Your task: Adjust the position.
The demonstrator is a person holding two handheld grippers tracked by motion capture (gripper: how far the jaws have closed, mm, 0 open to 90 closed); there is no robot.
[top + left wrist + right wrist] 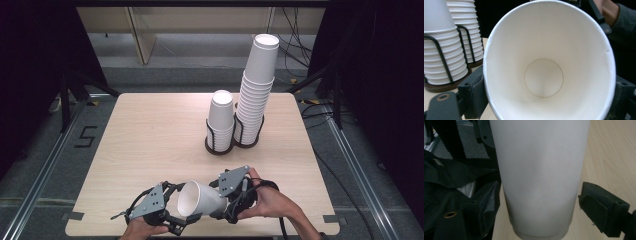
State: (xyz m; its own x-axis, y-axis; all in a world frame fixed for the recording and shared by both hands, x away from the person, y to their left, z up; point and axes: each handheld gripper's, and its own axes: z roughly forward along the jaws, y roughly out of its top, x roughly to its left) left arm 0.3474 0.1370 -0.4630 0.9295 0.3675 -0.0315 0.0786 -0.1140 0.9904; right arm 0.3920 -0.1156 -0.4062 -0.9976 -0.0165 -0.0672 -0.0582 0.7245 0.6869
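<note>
At the table's (150, 130) near edge we see a paper cup (198, 198) lying on its side in the air between two hand-held tools, mouth toward the left gripper (176, 220), base toward the right gripper (223, 210). From above, both tools crowd the cup and their jaws are hard to read. The left gripper view looks straight into the cup (549, 65): it is empty, its round bottom bare, and the jaws press the rim from both sides, so we call it gripped there. The right gripper view shows the cup's (540, 175) outer wall and base; the left jaw seems to touch the wall while the right jaw stands apart, so we take that tool as released, though the contact is hard to judge. Farther back, two black wire holders stand side by side: the short stack (221, 117) of nested cups in one, the tall stack (256, 90) in the other.
</note>
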